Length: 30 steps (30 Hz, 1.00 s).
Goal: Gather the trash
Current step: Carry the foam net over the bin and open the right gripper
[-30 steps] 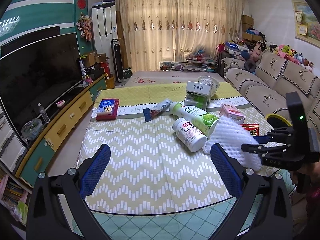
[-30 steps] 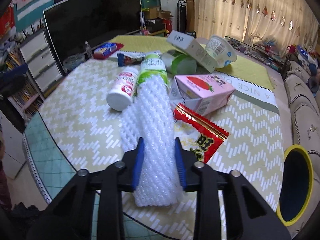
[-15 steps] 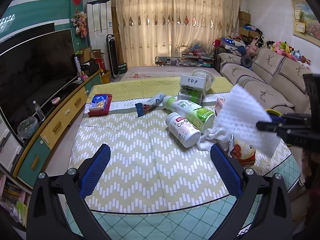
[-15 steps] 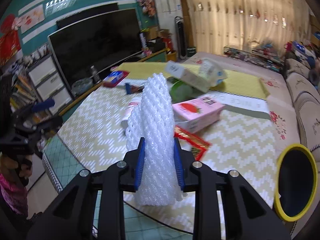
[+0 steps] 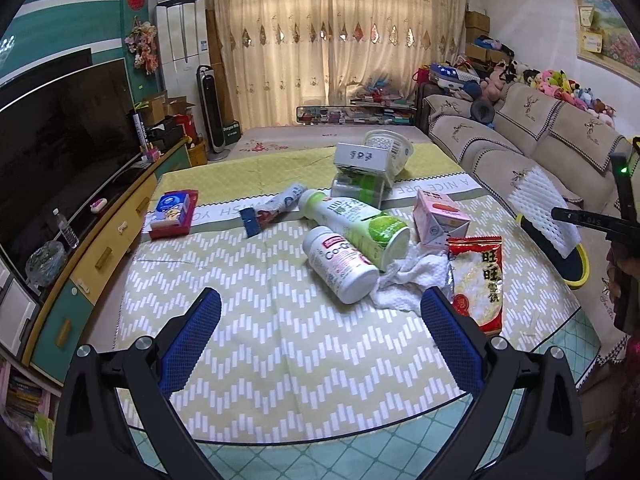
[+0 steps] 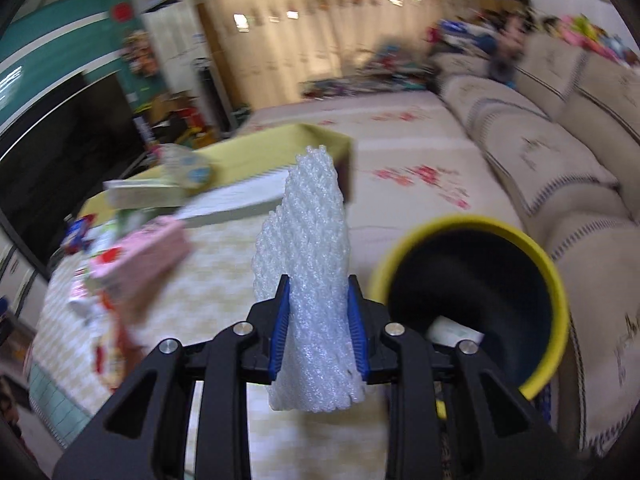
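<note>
Swung away from the littered table since a second ago, my right gripper (image 6: 318, 330) now carries the white foam net (image 6: 310, 280) toward the yellow-rimmed bin (image 6: 472, 226), its blue pads clamped tight on the net's lower half. In the right wrist view the bin sits at about 3 o'clock from the net, near it but not under it, dark inside with a pale scrap on its floor. The view is blurred by motion; the pink carton (image 6: 140, 256) smears past at 9 o'clock.

From my left wrist camera, the same net (image 5: 540, 210) hangs at 3 o'clock beyond the table edge, in front of the bin's rim (image 5: 582, 270). My left gripper (image 5: 320, 334) hovers low over the chevron tablecloth (image 5: 248, 336), jaws wide apart and holding nothing. Ahead of it, at 12 to 1 o'clock, lie a white pill bottle (image 5: 340, 266) touching a green-labelled drink bottle (image 5: 356, 224), a crumpled white tissue (image 5: 408, 280), and a red snack packet (image 5: 476, 280) just beside my right fingertip (image 5: 448, 328). A red-and-blue box (image 5: 172, 214) rests at 10 o'clock.
</note>
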{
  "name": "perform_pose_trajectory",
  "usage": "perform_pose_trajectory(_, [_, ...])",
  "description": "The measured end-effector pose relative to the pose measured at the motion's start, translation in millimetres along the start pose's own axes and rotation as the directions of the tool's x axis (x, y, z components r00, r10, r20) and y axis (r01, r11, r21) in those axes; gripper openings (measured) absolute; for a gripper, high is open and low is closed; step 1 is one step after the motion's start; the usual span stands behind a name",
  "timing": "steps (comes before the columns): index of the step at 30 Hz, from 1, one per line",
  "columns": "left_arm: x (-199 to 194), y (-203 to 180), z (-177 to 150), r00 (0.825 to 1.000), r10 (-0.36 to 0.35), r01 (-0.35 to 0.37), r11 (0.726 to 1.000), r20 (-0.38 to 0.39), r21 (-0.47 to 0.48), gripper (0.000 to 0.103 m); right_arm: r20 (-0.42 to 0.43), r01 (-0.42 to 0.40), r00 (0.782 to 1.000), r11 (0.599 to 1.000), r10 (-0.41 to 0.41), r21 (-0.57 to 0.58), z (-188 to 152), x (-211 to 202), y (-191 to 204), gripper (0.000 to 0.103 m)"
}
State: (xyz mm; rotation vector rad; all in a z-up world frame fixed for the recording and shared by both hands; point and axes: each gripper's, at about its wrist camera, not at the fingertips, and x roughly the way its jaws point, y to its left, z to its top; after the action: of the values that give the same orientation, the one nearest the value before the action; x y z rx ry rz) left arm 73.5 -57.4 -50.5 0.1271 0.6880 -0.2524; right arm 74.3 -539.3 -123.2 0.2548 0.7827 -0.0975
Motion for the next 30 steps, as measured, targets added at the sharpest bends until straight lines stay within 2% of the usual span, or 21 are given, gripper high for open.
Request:
perform_pose_trajectory(5, [8, -13, 5, 1.0, -0.007, 0.008, 1.0, -0.011, 0.026, 0.098, -0.047, 0.09, 0.995, 0.991, -0.086, 0.094, -7, 25, -53, 0.027])
perform_pose_trajectory(10, [14, -24, 9, 1.0, -0.014, 0.015, 0.999, -0.02, 0.052, 0.098, -0.096, 0.15, 0.986, 0.977, -0.136, 0.149, -16, 50, -87, 0.028])
perform_pose_trajectory(14, [18, -29, 12, 1.0, -0.013, 0.015, 0.998, -0.025, 0.062, 0.098, -0.117, 0.179, 0.98, 0.97, -0.161, 0.166, -17, 63, -100, 0.03])
perform_pose_trajectory(17, [20, -31, 13, 1.0, -0.013, 0.015, 0.998, -0.028, 0.065, 0.098, -0.118, 0.198, 0.977, 0.964, -0.179, 0.176, -18, 67, -106, 0.034])
perform_pose_trajectory(22, [25, -33, 13, 0.999, -0.013, 0.016, 0.997, -0.038, 0.071, 0.098, -0.108, 0.214, 0.975, 0.959, -0.196, 0.187, -18, 65, -111, 0.055])
perform_pose_trajectory(30, [38, -30, 12, 0.998, -0.005, 0.009, 0.998, -0.058, 0.061, 0.098, -0.1, 0.21, 0.976, 0.96, -0.195, 0.187, -18, 58, -108, 0.056])
